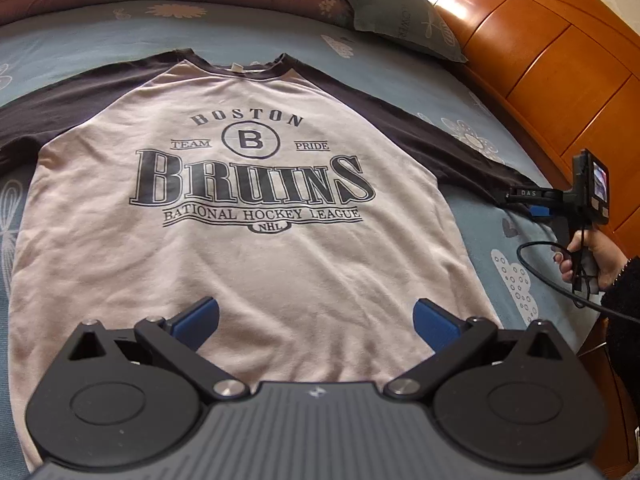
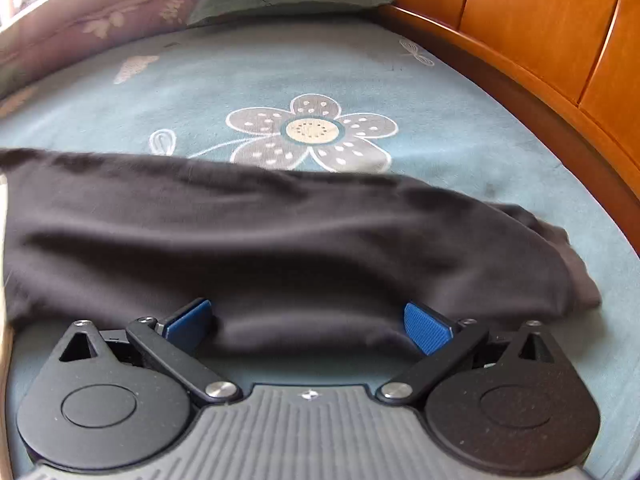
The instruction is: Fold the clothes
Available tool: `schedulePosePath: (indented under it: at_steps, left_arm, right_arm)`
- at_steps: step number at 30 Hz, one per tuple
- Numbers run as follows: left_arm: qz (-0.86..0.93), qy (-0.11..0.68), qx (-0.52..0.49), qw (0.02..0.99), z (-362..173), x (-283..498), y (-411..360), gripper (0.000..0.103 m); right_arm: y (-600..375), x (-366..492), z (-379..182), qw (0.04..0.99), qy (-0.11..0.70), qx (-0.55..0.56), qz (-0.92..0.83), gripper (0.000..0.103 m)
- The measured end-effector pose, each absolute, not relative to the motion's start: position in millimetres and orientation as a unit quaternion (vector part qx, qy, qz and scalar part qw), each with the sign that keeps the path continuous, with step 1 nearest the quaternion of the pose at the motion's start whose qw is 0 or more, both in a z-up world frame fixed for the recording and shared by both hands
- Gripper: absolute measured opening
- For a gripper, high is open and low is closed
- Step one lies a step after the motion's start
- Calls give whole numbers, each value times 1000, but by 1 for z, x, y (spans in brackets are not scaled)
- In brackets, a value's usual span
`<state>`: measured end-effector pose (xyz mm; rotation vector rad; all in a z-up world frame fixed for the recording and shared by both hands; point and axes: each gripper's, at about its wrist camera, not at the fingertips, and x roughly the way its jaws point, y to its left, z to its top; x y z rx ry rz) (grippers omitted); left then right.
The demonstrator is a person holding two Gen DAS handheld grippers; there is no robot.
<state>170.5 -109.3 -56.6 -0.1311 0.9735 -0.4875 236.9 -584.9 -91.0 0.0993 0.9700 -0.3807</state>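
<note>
Blue-padded fingers of the left tool (image 1: 316, 322) gape above the shirt's (image 1: 240, 208) hem; the shirt lies flat, face up on the bed (image 1: 400, 76), sleeves out. Beside its right sleeve (image 2: 280, 240), the right tool (image 2: 308, 326) hovers, likewise spread, seemingly ready to grip.

I can read words on the front of the shirt (image 1: 240, 208). At the top it says "BOSTON" in a curve. Under that is a circle with a big "B" inside. "TEAM" is on one side of the circle and "PRIDE" on the other. The biggest word is "BRUINS". Below it I read "BATIONAL HOCKEY LEAGUE", then a small "NHL". The right gripper (image 1: 536, 200) has tiny letters, maybe "DAS". The pillow (image 1: 404, 24) has letters too blurry to read
</note>
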Motion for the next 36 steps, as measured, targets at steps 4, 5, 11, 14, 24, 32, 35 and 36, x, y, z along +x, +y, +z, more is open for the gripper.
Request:
schedulePosePath:
  at_steps: [4, 5, 11, 14, 24, 32, 35, 36]
  left_arm:
    - [-226, 467, -50, 853, -61, 176, -118, 102]
    - [-225, 466, -49, 854, -61, 177, -120, 102]
    - [-222, 459, -34, 859, -57, 181, -127, 102]
    - [-213, 459, -32, 862, -56, 184, -125, 102]
    - [-218, 458, -39, 861, -58, 183, -122, 102]
    - [-212, 449, -31, 868, -57, 184, -117, 102]
    - [-205, 446, -26, 871, -57, 185, -111, 102]
    - [-203, 445, -24, 872, -56, 185, -109, 102]
  right_arm:
    - [-594, 216, -82, 865, 472, 61, -160, 103]
    - [-594, 220, -74, 872, 457, 65, -160, 103]
    - [-581, 289, -61, 878, 444, 90, -154, 103]
    - [-562, 330, -79, 864, 476, 105, -123, 103]
    - [-575, 393, -99, 862, 473, 91, -156, 103]
    - [-525, 360, -73, 850, 497, 153, -80, 103]
    - [-499, 372, -99, 839, 523, 114, -96, 103]
    - [-497, 377, -99, 845, 514, 107, -105, 103]
